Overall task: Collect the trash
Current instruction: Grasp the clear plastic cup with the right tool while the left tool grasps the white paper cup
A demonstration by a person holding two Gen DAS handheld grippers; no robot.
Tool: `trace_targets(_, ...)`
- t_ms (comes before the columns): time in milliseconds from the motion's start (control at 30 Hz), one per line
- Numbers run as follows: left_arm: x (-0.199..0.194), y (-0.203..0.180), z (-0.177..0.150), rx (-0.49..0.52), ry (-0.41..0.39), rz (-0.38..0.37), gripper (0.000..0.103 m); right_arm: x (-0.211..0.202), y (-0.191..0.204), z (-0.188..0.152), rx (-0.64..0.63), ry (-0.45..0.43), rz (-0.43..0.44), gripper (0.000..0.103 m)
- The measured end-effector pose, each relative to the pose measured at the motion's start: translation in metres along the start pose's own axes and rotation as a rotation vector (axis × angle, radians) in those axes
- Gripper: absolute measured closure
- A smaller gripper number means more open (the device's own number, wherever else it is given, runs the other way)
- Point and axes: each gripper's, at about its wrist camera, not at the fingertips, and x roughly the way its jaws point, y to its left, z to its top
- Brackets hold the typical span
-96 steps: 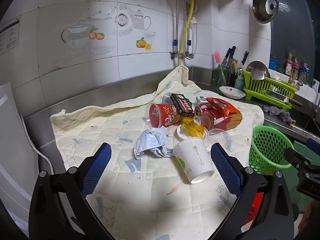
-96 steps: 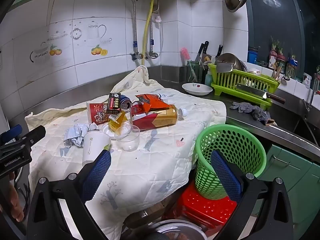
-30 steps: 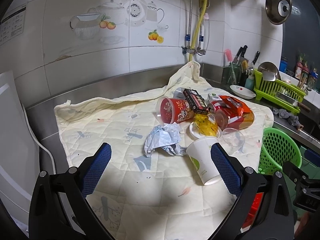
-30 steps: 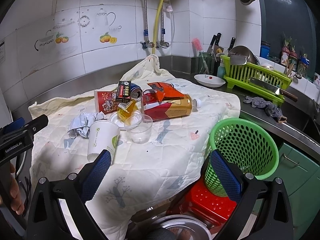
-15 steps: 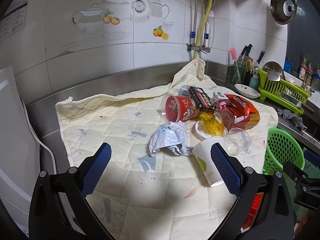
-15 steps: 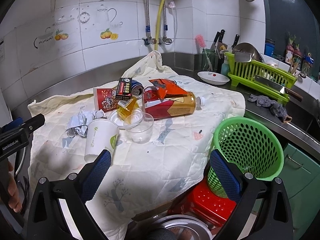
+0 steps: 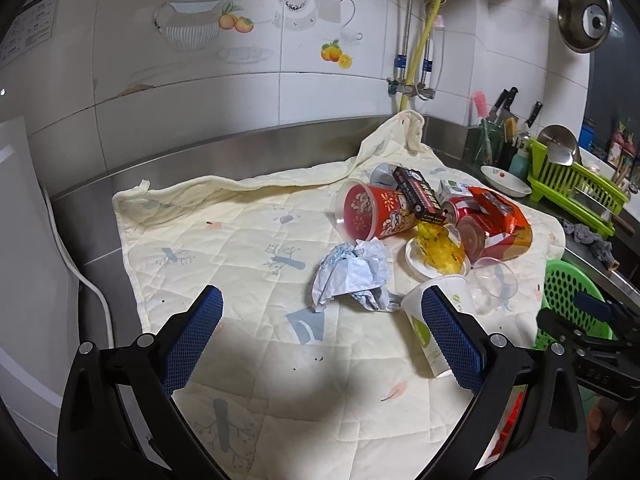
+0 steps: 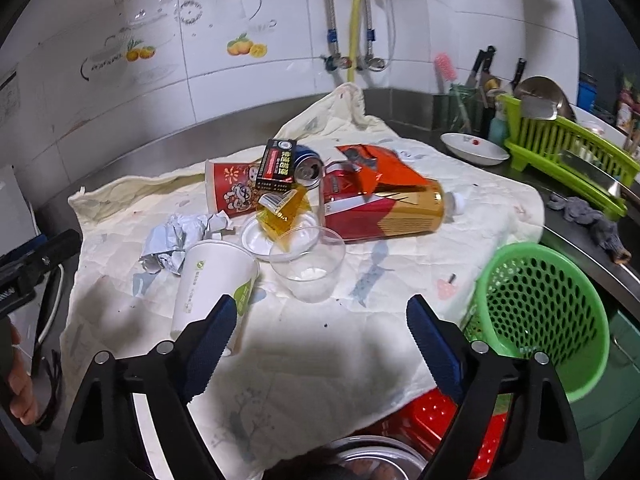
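A pile of trash lies on a cream quilted cloth (image 7: 248,248): crumpled paper (image 7: 352,272) (image 8: 180,236), a tipped white paper cup (image 7: 430,326) (image 8: 212,280), a clear plastic cup (image 8: 308,262), a red noodle cup (image 7: 372,212), a black box (image 8: 278,164), a yellow wrapper on a white lid (image 8: 282,214), a can, a red snack bag and an amber bottle (image 8: 392,212). A green mesh basket (image 8: 548,312) stands off the cloth's right edge. My left gripper (image 7: 320,340) is open and empty near the crumpled paper. My right gripper (image 8: 318,332) is open and empty in front of the two cups.
A green dish rack (image 8: 568,148), a white dish (image 8: 474,148) and knives stand at the back right. A grey rag (image 8: 592,216) lies on the steel counter. A red crate (image 8: 436,416) and a metal bowl sit below the counter's edge. Tiled wall behind.
Both grippers have moved forward, closer to the trash pile, and stay open. The left view has swung left, so the pile sits further right. Nothing on the cloth has moved.
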Motion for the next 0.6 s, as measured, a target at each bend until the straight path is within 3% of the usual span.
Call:
trace_targets(333,0.013,-0.008,0.0,0.018,0.039,-0.013,0.005,0.042,-0.004,0.014,-0.067,0.045,0.067,0.023)
trace_targets(600,0.024,-0.021,-0.001,0.026,0.088,-0.082,0.006,0.075,-0.004,0.019,-0.115,0.088,0.075,0.024)
